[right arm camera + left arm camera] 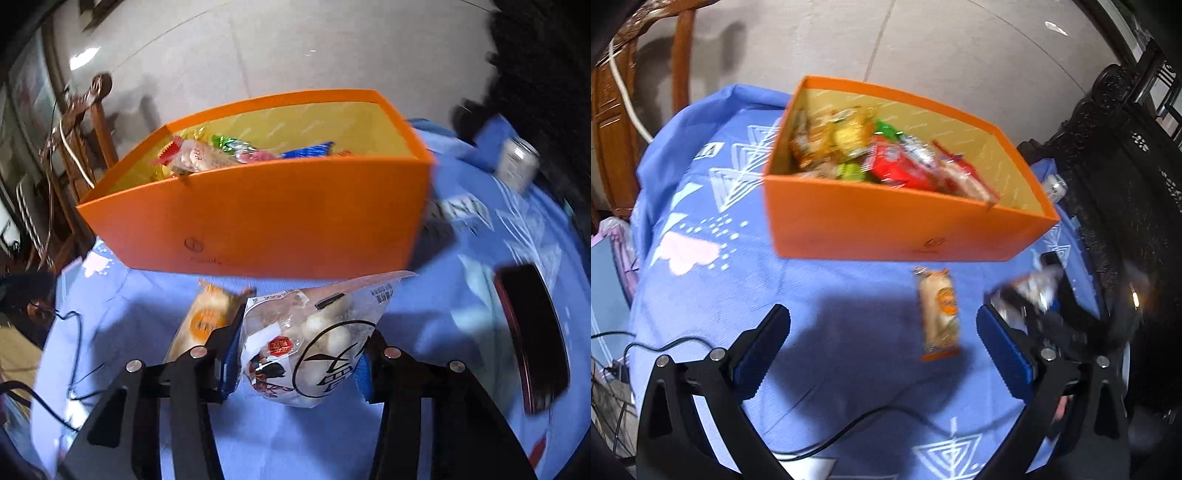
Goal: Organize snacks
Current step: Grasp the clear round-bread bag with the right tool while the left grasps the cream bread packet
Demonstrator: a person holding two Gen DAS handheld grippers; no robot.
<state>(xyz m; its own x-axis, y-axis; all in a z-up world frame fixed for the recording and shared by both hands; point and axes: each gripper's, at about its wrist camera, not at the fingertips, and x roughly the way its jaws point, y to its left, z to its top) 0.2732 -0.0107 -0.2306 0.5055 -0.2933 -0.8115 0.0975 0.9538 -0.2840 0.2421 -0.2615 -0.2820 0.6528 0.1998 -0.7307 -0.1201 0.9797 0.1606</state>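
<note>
A bench draped in a blue patterned cloth (713, 258) fills both wrist views, carrying an orange box (897, 229) that sits at 12 o'clock from each camera, its yellow-lined inside heaped with wrapped snacks (886, 158) in red, green, gold and silver. At 3 o'clock in the right wrist view a dark, flat object with a red edge (532, 332) lies on the cloth, blurred, with a pale can (517, 162) at 2 o'clock beyond it. Just in front of the box, the right hand-held gripper (295, 365) has its 2 blue-padded fingers pinching a clear bag of round white snacks (317, 332), the bag's top corner reaching up to the box's near wall. Beside that bag, at 10 o'clock from the gripper, lies a small orange-and-cream snack packet (210, 321) on the cloth. The same packet (938, 314) appears in the left wrist view at 1 o'clock from the left hand-held gripper (882, 350), whose 2 fingers stand spread wide over bare cloth with nothing between them. A thin black cable (849, 432) trails across the cloth at 6 o'clock.
</note>
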